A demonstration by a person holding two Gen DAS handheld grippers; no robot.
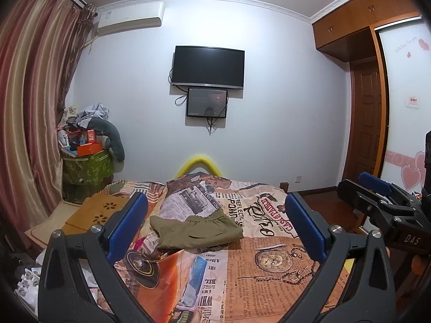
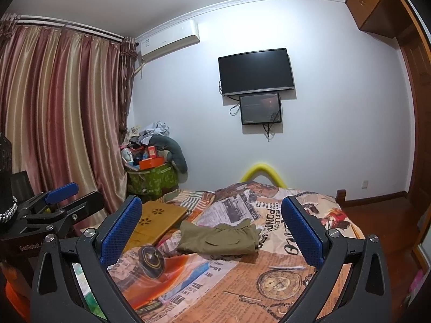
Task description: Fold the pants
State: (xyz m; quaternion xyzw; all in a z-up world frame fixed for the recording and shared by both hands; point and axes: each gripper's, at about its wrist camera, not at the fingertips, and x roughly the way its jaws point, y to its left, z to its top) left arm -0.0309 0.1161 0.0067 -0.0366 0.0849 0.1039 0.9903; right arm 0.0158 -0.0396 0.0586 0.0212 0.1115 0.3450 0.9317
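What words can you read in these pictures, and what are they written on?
"DAS": right gripper body, seen from the left wrist.
"GenRobot": left gripper body, partly cut off.
"REFLECTI... POND": newspaper-print bedspread, upside down.
"TO LOVE YOU": bedspread, upside down.
Bedspread small print, air conditioner sticker and wardrobe door writing: too small to read.

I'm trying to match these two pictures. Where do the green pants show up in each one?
Left wrist view: the olive pants lie folded on the bed, centre, between the open fingers.
Right wrist view: the pants lie centre, slightly nearer the left finger.
Shared landmark: the wall television, above the pants in both.
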